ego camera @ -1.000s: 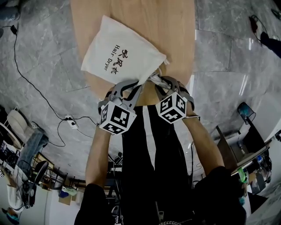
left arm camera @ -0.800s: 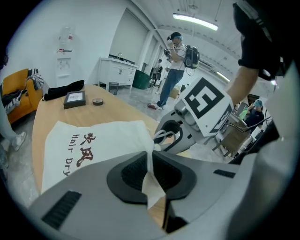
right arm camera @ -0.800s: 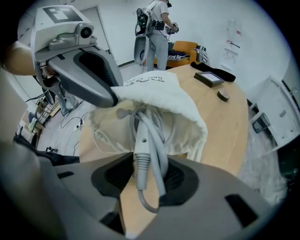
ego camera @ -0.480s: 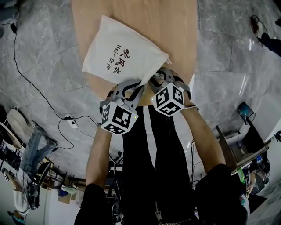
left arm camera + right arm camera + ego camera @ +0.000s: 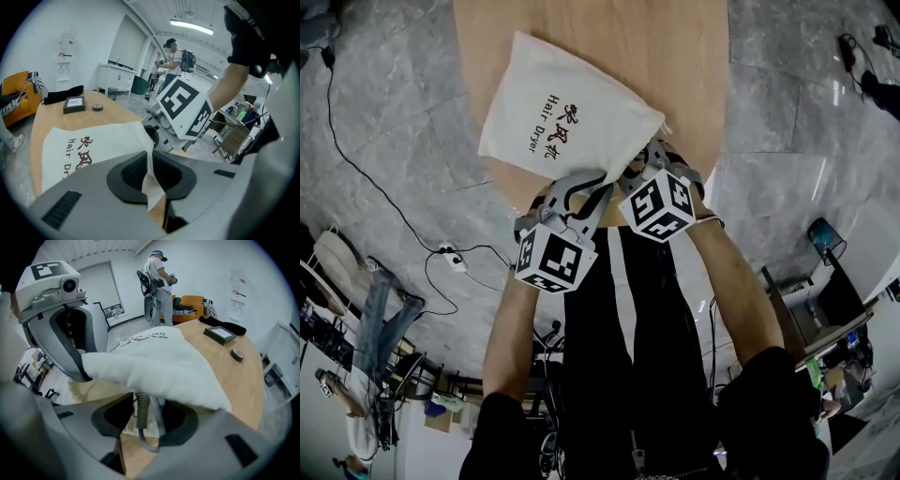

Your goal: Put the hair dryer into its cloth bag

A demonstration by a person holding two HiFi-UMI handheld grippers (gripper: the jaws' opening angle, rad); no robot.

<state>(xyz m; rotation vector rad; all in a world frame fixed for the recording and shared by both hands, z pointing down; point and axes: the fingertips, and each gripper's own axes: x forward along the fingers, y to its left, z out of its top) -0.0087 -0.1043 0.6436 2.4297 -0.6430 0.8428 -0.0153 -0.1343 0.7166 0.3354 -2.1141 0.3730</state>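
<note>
Cloth bag (image 5: 562, 117), white and printed "Hair Dryer", lies at the near end of the tabletop (image 5: 675, 56) in the head view. One corner reaches the left edge and its mouth is turned toward the person. Both tools meet at that mouth by the near edge, the left gripper (image 5: 595, 180) just beside the right gripper (image 5: 639, 167).

From the left gripper view, its jaws are pressed together on a thin fold of the bag's hem, which sticks up between the pads. That cloth looks soft, light and limp. A pinch at the hem should hold the mouth, though I'd guess it gives no support to anything heavy inside.

In the right gripper view the bag bulges full, and a grey power cord (image 5: 140, 411) with a ribbed sleeve comes out from under its edge. The dryer's body isn't visible, so I take it to be inside already. This claw's jaws stand partway apart and appear closed onto the cord at that sleeve, which fills the gap along with a second grey strand.

The cord looks bendy and smooth and would likely slide or kink. The stiffer ribbed sleeve seems the better place to grip when feeding it in. The dryer is probably hard and weighty, so the bag's body is best left resting on the wood.
</note>
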